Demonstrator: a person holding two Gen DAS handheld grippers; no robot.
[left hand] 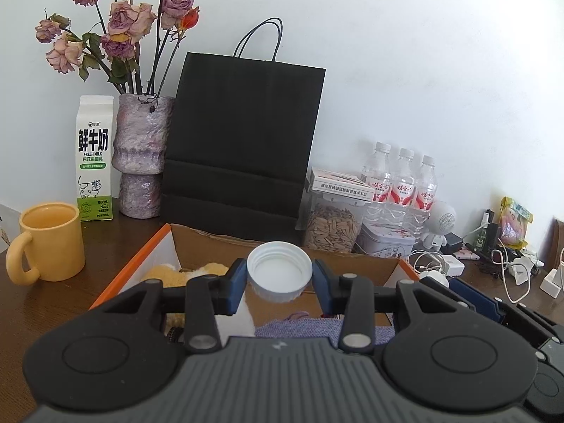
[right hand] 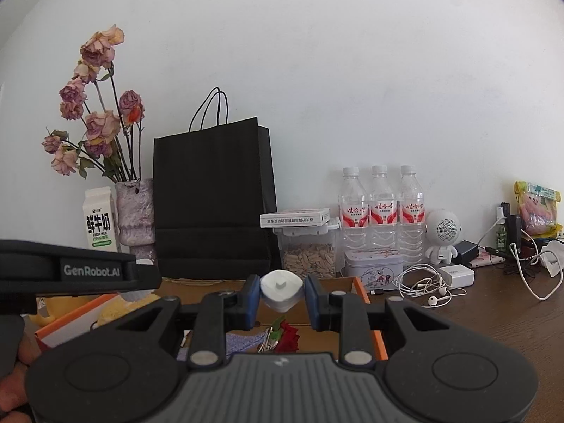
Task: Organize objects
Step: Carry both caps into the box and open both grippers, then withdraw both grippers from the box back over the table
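**Both claws loaded above the open box**

The left claw (left hand: 279, 276) is clamped on a white lid (left hand: 279, 270), its open underside facing the camera, blue pads pressing the rim from either side. The right claw (right hand: 281, 294) grips a small white plastic piece (right hand: 281, 287) the same way; what the piece is cannot be told from here. Each item sits squarely between its own claw's fingertips, clear of everything else.

Both are held over the cardboard box (left hand: 211, 238), which lies just below and ahead of the claws on the worktop (right hand: 493, 310). That looks deliberate: the box seems the collecting place, already holding a yellow plush toy (left hand: 165, 275), a purple cloth (left hand: 306, 328) and a red rose (right hand: 287, 335). A black bag (left hand: 243, 141) stands just behind it. The left tool's body crosses the right view's left side, so the two claws work close together.
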